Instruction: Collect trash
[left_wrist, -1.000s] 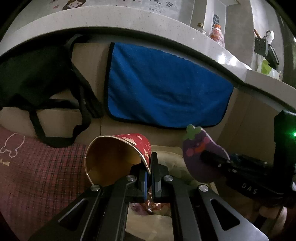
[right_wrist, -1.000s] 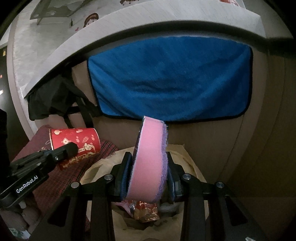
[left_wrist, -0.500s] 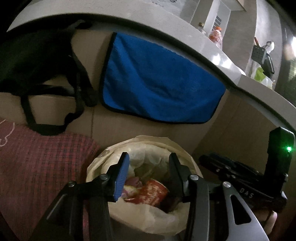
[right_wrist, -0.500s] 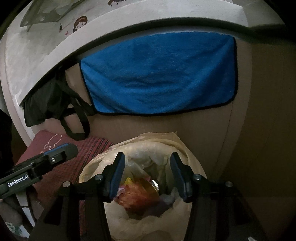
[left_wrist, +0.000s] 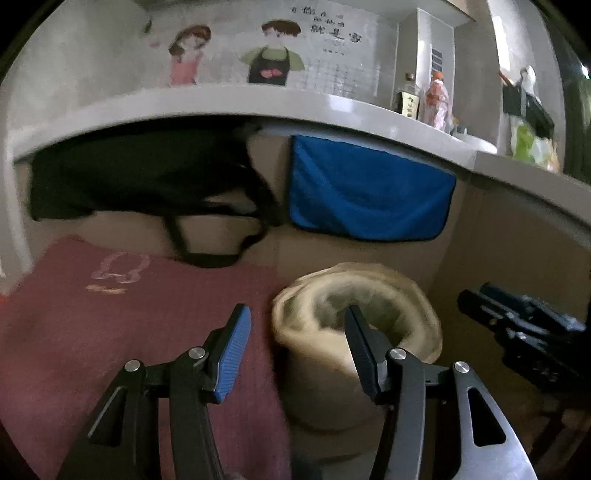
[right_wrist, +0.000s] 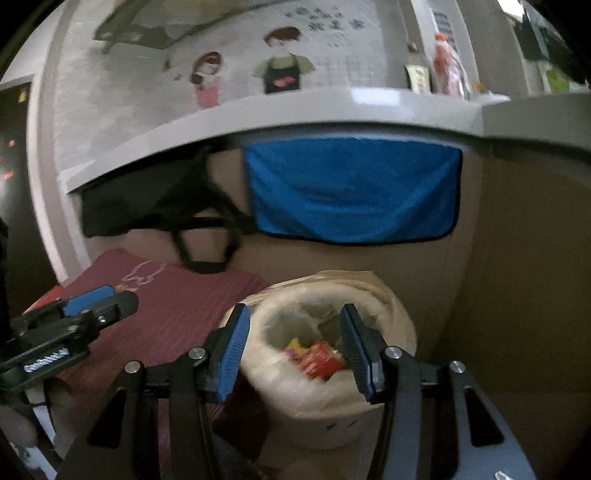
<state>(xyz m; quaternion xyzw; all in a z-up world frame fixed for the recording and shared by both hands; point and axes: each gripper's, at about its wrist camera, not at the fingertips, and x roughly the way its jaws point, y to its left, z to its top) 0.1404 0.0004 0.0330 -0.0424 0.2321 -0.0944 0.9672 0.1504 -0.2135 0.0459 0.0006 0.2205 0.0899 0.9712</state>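
A white bin lined with a pale plastic bag (right_wrist: 373, 398) stands on the floor against a wooden cabinet; it also shows in the left wrist view (left_wrist: 317, 384). Red and yellow trash (right_wrist: 319, 360) lies inside it. My right gripper (right_wrist: 295, 347) is open and empty, above and in front of the bin's mouth. My left gripper (left_wrist: 295, 349) is open and empty, over the bin's left rim. The right gripper also shows at the right of the left wrist view (left_wrist: 517, 325), and the left gripper at the left of the right wrist view (right_wrist: 70, 325).
A dark red checked mat (left_wrist: 122, 317) covers the floor left of the bin. A blue towel (right_wrist: 351, 188) and a black bag (left_wrist: 147, 177) hang under a grey counter (left_wrist: 258, 103). Bottles (left_wrist: 437, 98) stand on the counter at the right.
One second ago my left gripper held a red paper cup and my right a pink plush toy. Both opened over the bin, dropping them in. Both grippers have since drawn back and up.
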